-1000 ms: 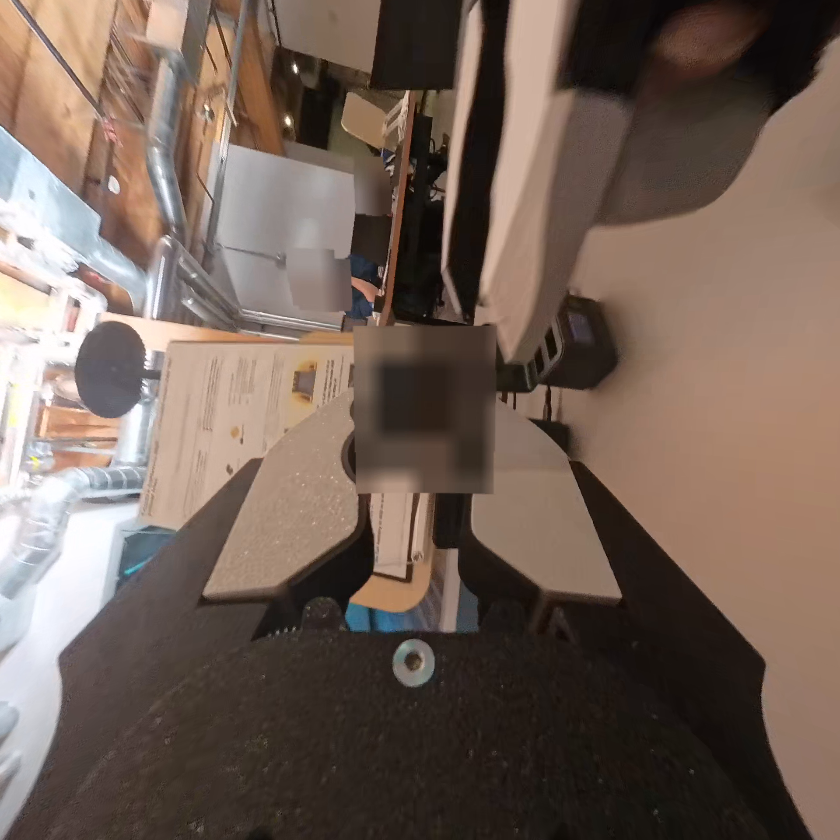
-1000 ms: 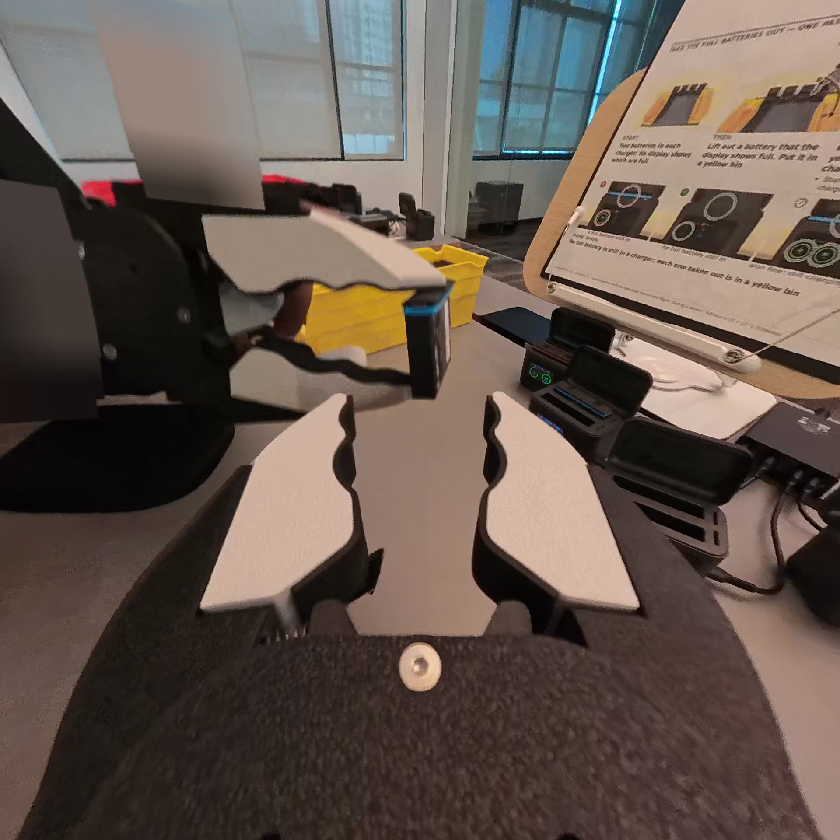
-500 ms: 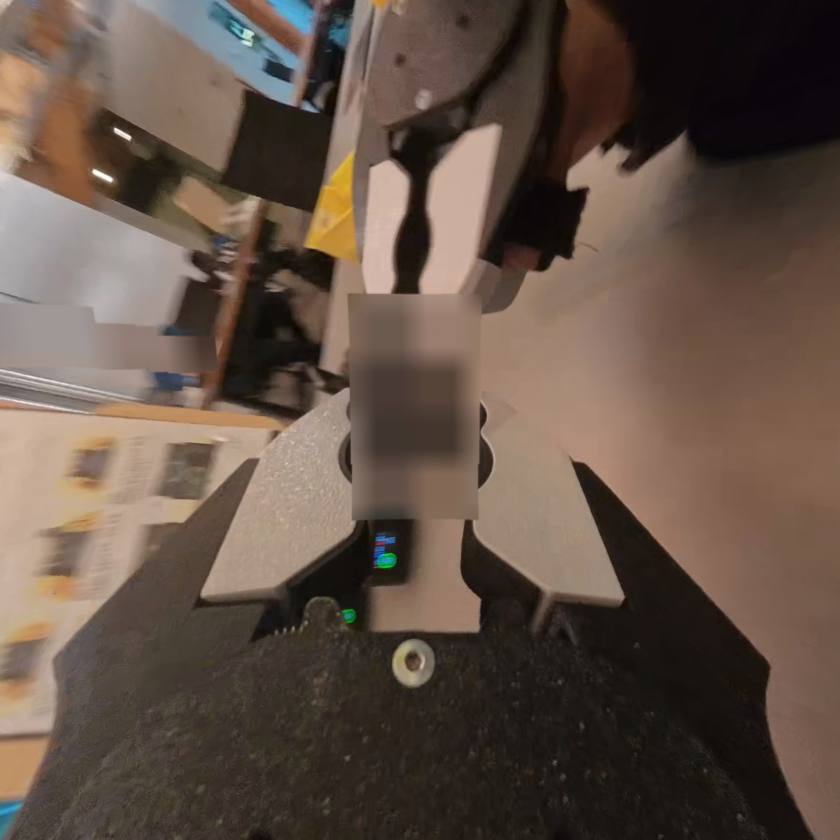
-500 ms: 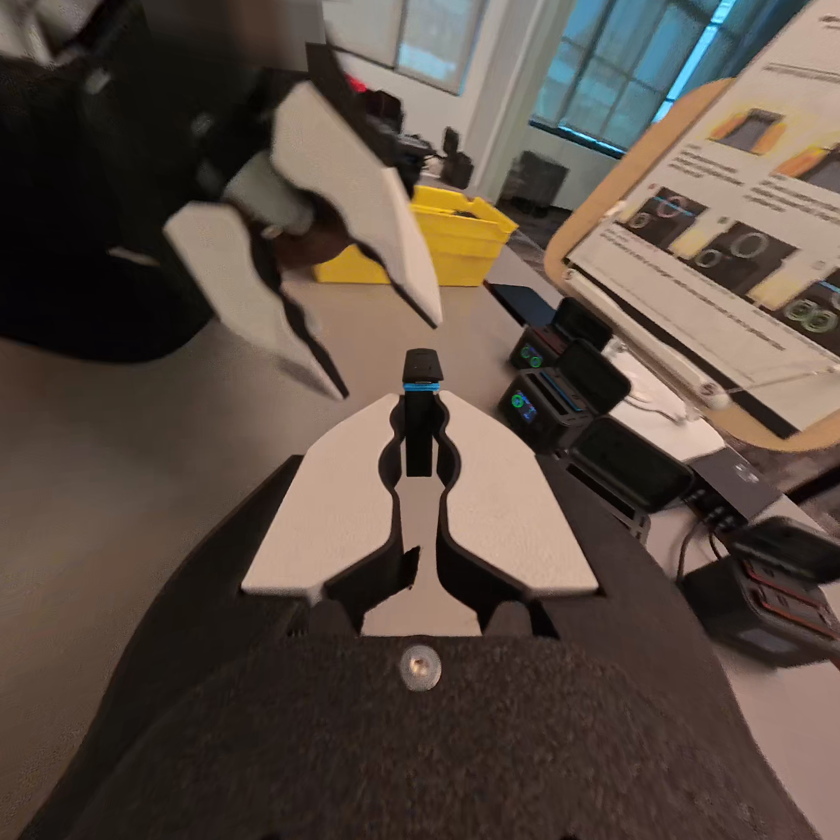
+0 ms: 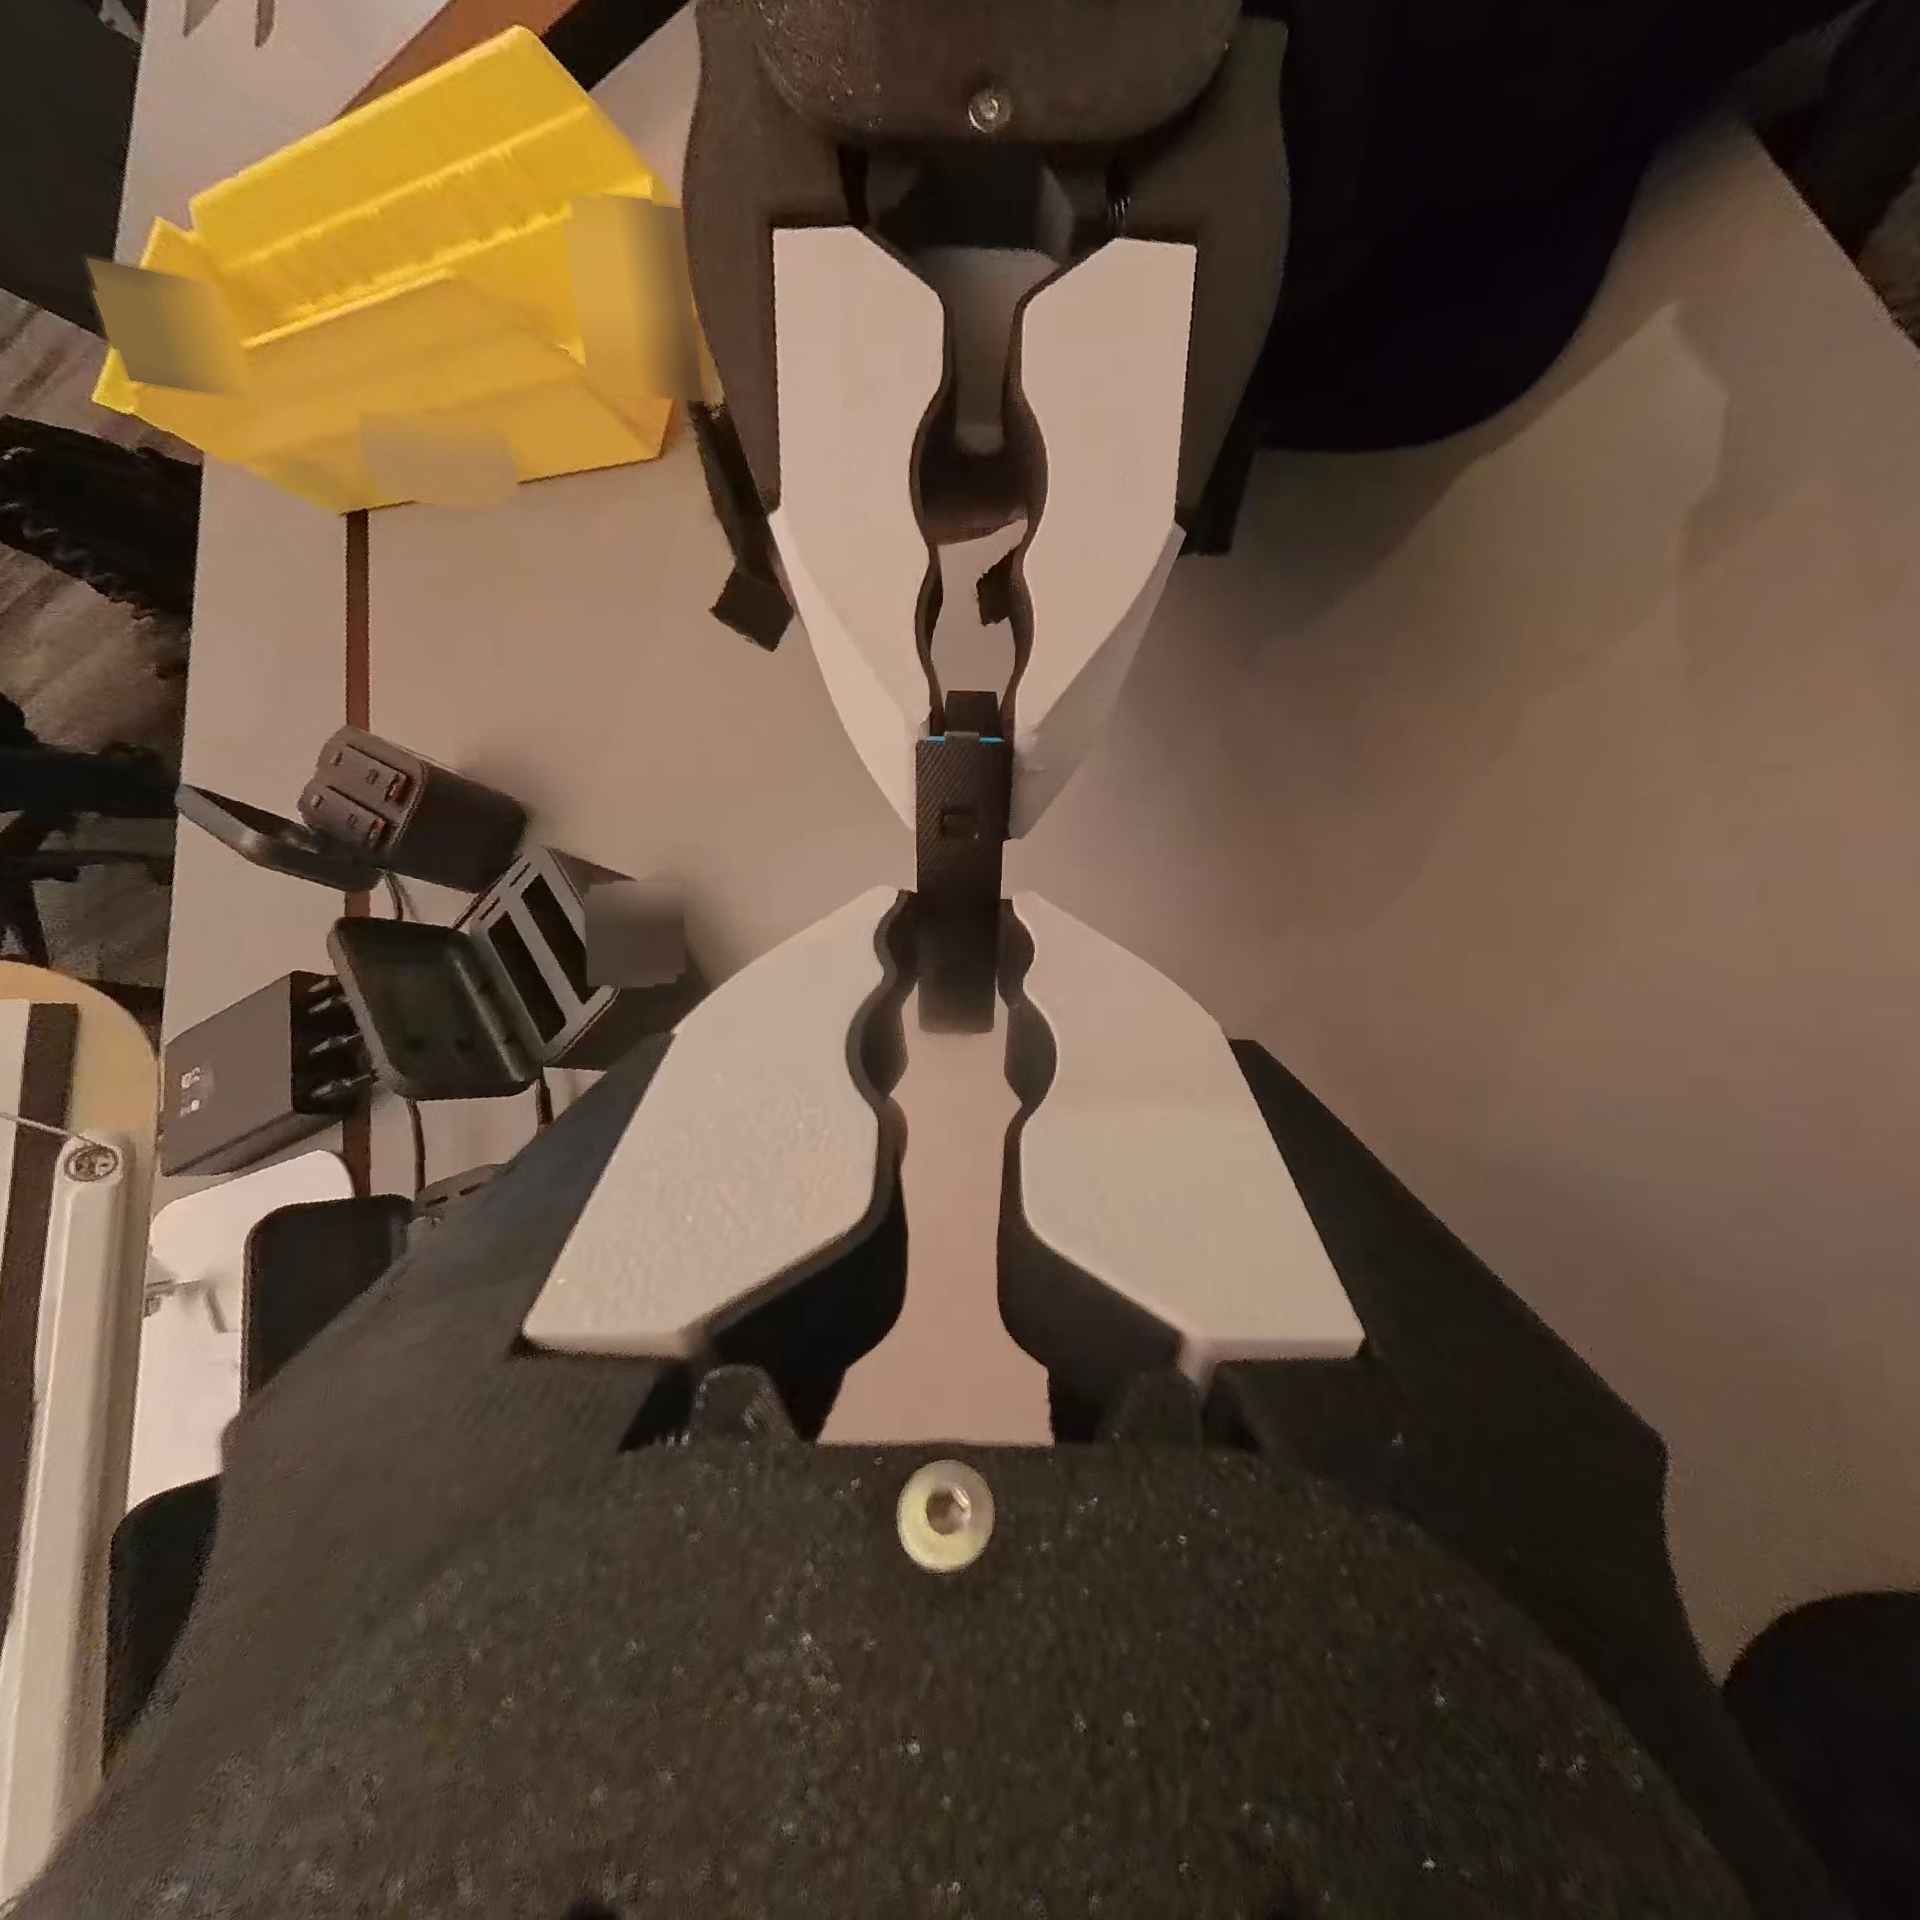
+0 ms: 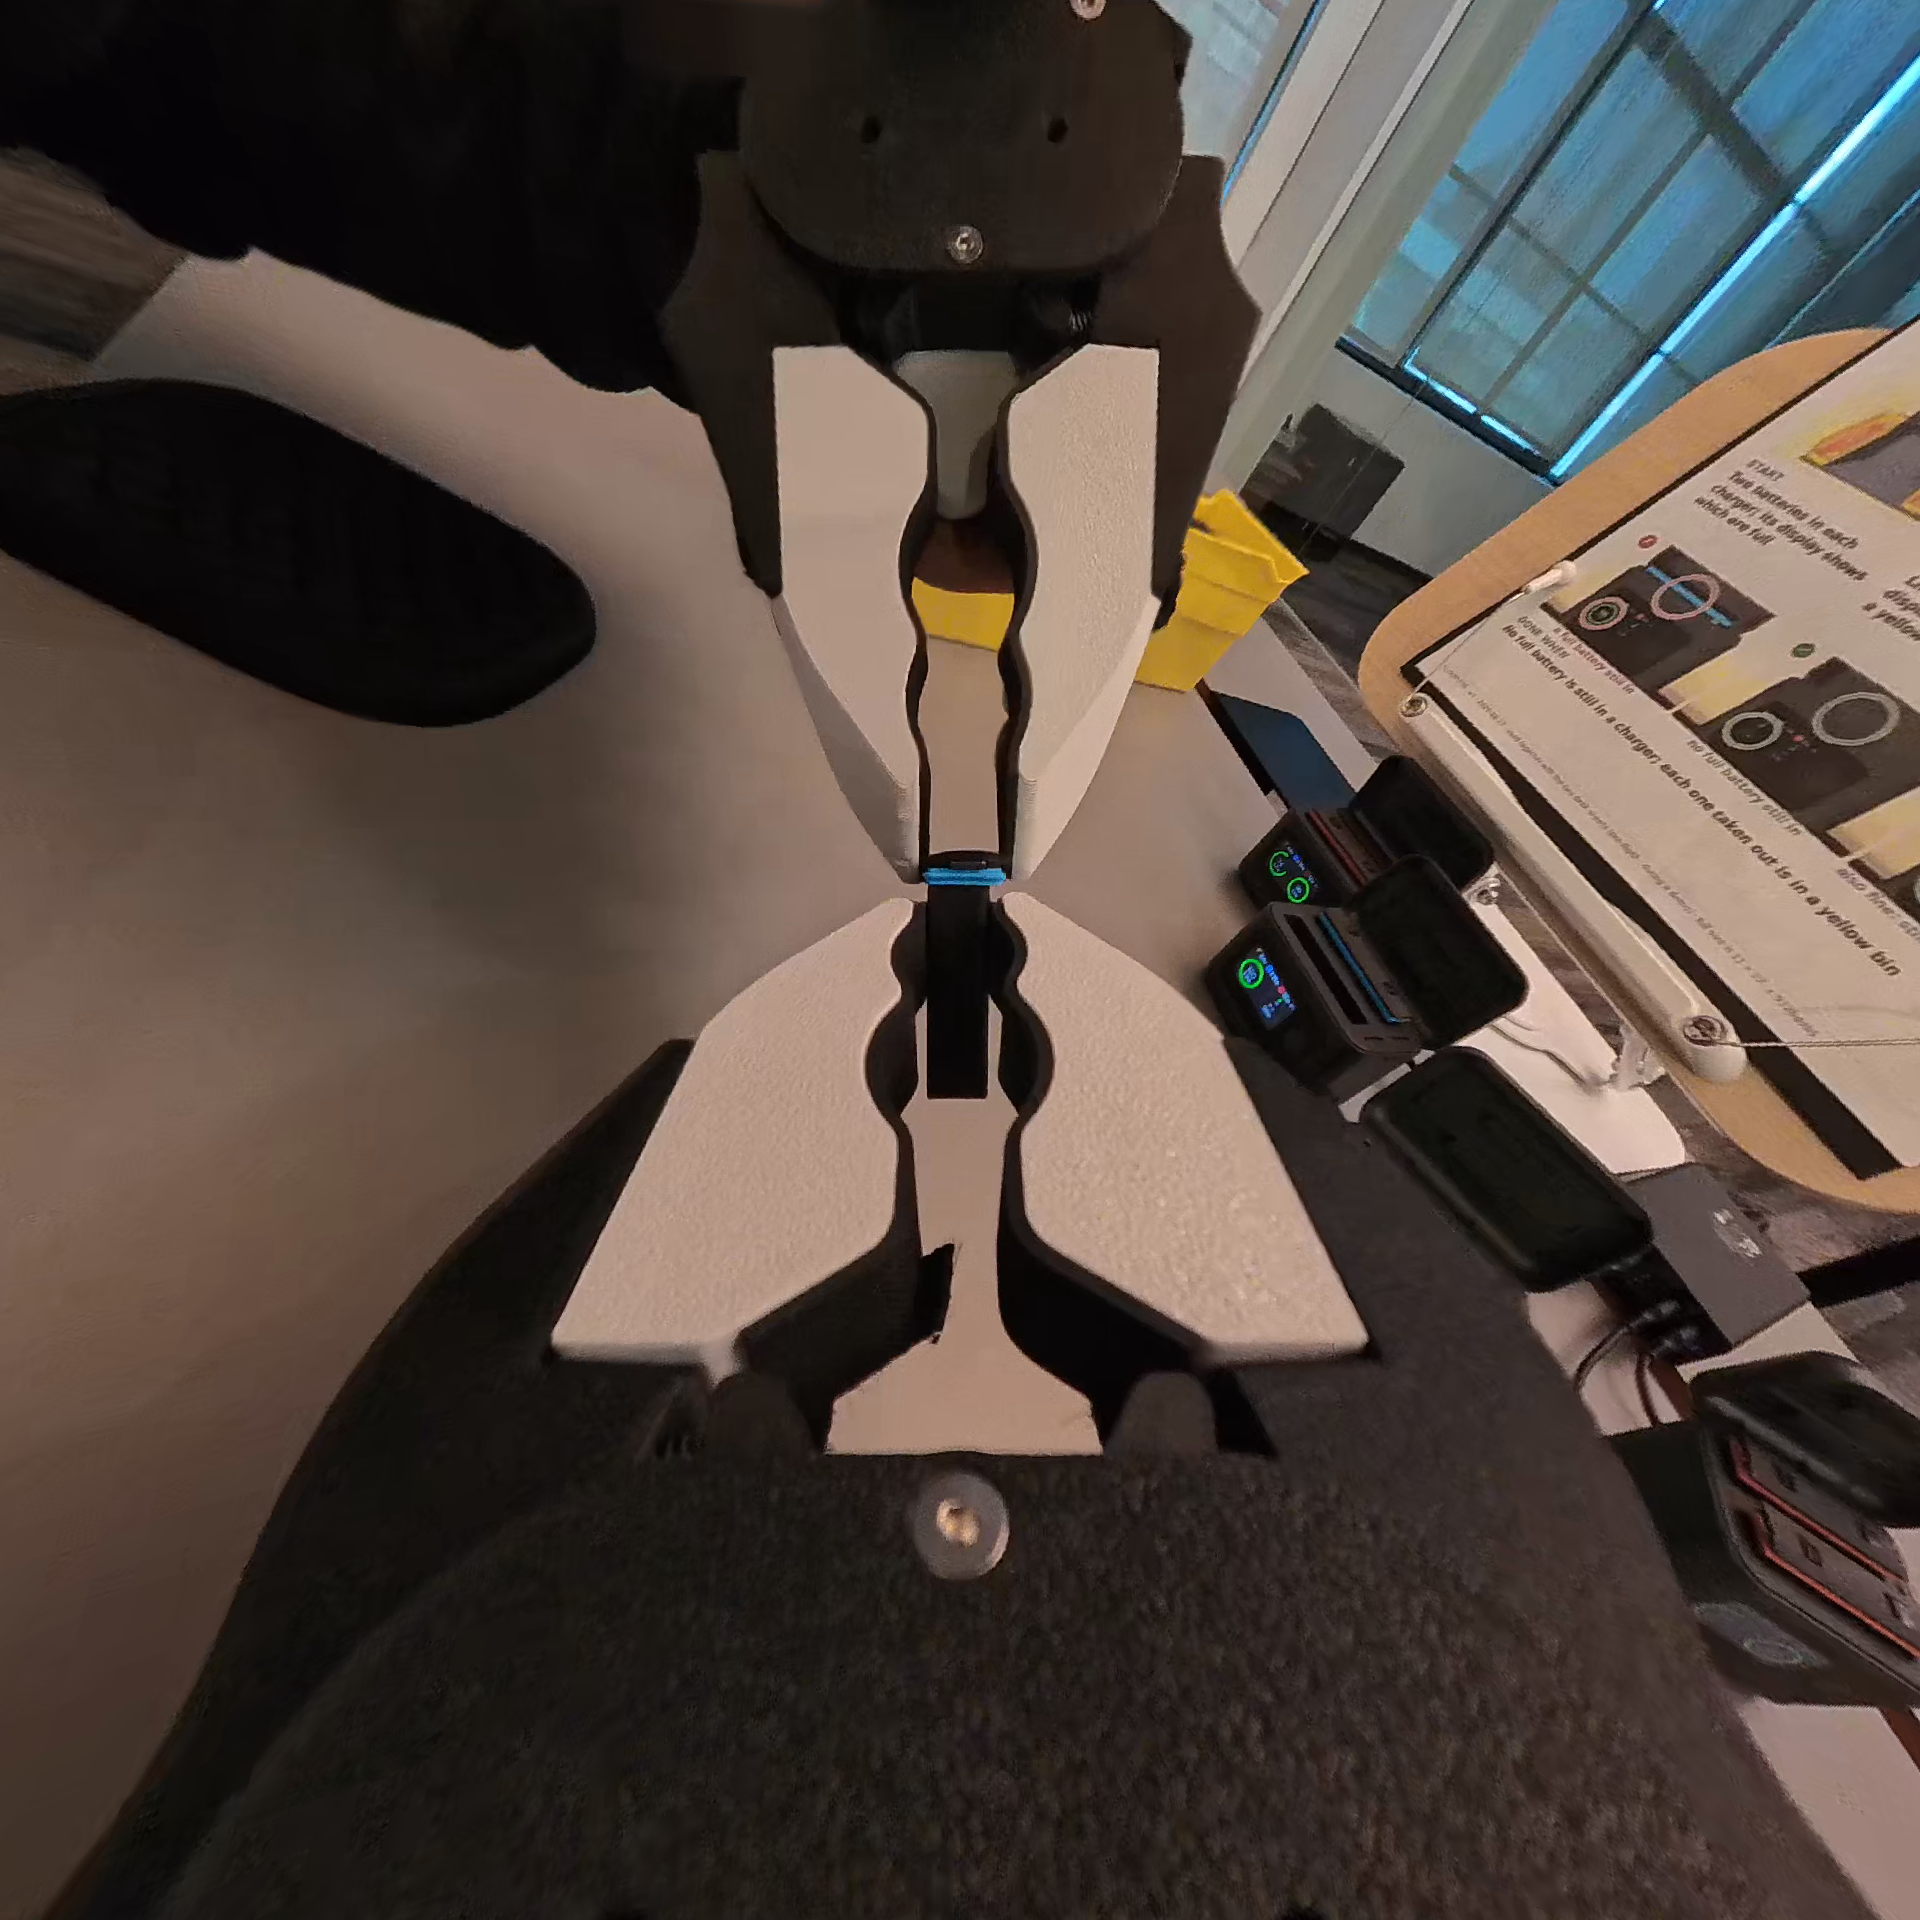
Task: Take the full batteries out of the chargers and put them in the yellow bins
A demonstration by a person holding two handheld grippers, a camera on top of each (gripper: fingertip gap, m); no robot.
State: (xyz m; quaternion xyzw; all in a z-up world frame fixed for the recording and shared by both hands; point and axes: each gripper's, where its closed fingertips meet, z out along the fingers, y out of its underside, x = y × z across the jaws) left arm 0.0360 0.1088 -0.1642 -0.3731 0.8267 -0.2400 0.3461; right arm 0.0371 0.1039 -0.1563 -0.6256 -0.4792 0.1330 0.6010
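Observation:
A black battery with a blue band (image 5: 961,831) stands between the tips of both grippers, which face each other over the table. My left gripper (image 5: 954,914) is shut on its lower part. My right gripper (image 5: 966,810) is shut on it from the opposite side. In the right wrist view the battery (image 6: 956,997) sits between my right gripper's (image 6: 958,914) fingers, and the left gripper's (image 6: 961,857) tips meet its blue end. The yellow bin (image 5: 416,291) stands beyond, also in the right wrist view (image 6: 1226,613).
Open black chargers line the table edge. Two show green displays (image 6: 1273,987) (image 6: 1299,873), one lies open (image 6: 1507,1174), and one holds red-edged batteries (image 6: 1818,1538). A power hub (image 5: 260,1081) with cables and an instruction board (image 6: 1714,779) stand behind them. Left and right tips are no more than a few centimetres apart.
One second ago the left gripper held the battery and the right was open. Half a second ago the right held it and the left was open. Now the left has closed on it again.

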